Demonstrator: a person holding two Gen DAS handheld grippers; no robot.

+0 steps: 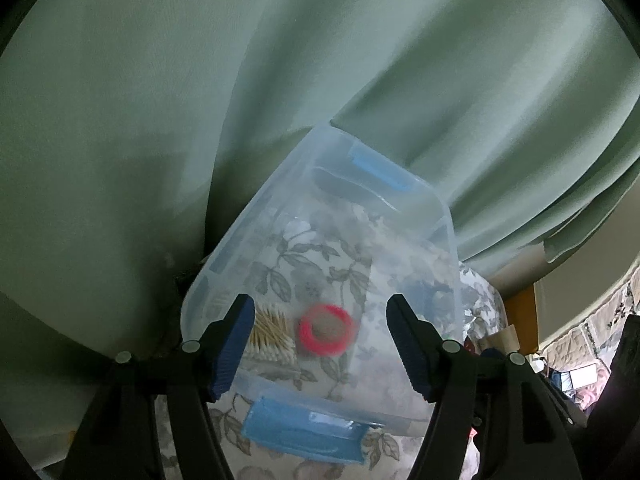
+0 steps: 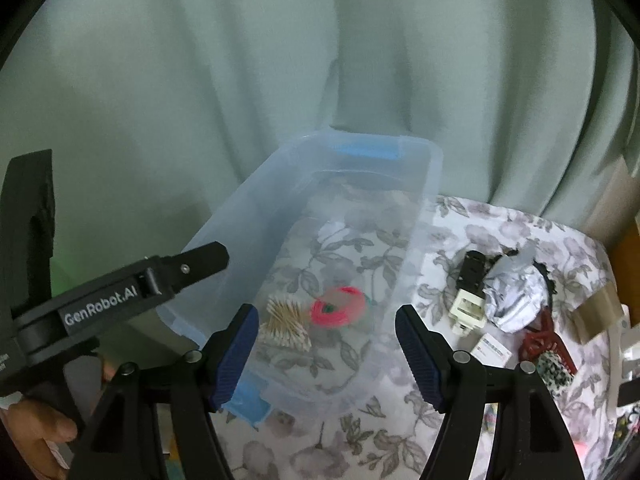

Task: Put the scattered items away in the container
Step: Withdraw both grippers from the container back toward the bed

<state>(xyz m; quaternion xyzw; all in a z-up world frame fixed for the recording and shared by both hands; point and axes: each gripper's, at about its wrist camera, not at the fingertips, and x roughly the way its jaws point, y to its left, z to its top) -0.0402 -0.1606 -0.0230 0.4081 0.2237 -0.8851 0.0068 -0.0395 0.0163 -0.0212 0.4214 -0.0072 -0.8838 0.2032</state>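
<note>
Hovering over a clear plastic storage bin (image 1: 256, 224) with blue latch handles at both ends, sitting on a worktop (image 2: 360, 440) draped in a grey floral cloth, backed by a pale green curtain (image 1: 160, 80).

Left claw (image 1: 320, 344) standing wide open, gripping nothing, its blue ribbed pads (image 1: 234, 344) framing the bin's near end from above. Right claw (image 2: 326, 354) likewise gaping, empty, angled down at the same bin from the side. Seen also in the right wrist view: the left tool's black body at the left edge, held in a hand (image 2: 32, 432).

Lying inside the bin, on its floor near the close end: a bundle of cotton swabs (image 2: 285, 326) with wooden stems, and just beside it, to the right, a pink coil of cord or band (image 2: 340, 306), somewhat blurred. Something pale resting farther back in the bin, too faint to name.

Waiting outside the bin, on the cloth to its right: a black-and-cream plug-like piece (image 2: 466, 294), a crumpled ball of white paper (image 2: 516, 300) touching it, a small white printed box (image 2: 491, 349) just in front, a red-handled item (image 2: 540, 338) with a spotted brush-like end (image 2: 554, 370), and a tan tape-like roll (image 2: 596, 316) near the worktop's far right edge. Clustering close together, all well apart from the bin's wall.
</note>
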